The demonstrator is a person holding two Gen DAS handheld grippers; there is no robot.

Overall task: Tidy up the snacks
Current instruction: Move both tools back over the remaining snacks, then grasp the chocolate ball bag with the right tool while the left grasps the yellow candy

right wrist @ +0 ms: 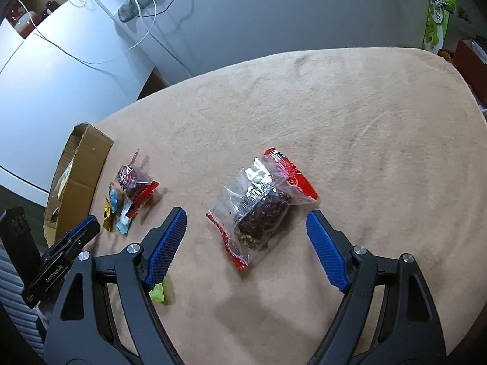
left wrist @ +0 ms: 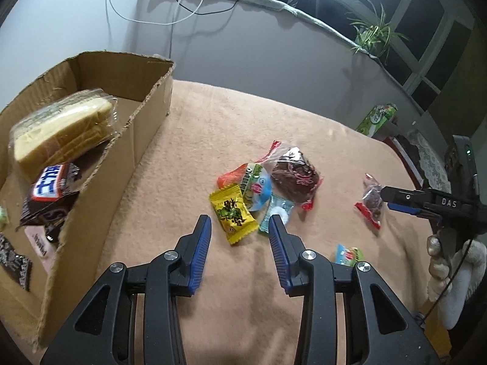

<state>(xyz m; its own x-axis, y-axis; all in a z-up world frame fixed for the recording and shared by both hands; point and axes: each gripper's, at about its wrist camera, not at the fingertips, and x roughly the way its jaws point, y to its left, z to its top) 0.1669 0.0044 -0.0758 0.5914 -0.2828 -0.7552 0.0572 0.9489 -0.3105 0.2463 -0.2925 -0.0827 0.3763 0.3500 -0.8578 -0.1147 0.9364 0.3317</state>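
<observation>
Right tongs (right wrist: 246, 228) spread around nut bar (right wrist: 261, 210), bare cloth (right wrist: 380, 152) beyond.

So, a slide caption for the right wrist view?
Open right tongs hover over a clear red-edged snack packet on the beige blanket.

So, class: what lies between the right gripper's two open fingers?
In the right wrist view, a clear, red-edged packet holding a dark snack bar lies on the tan cloth between the right gripper fingers, touching neither.

Peach cloth (right wrist: 334, 121), brown box (left wrist: 127, 91). Yellow packet (left wrist: 232, 216) with green print, clear red-edged bag (right wrist: 261, 203) of dark cake, blue ribbed pads (right wrist: 166, 246).
</observation>
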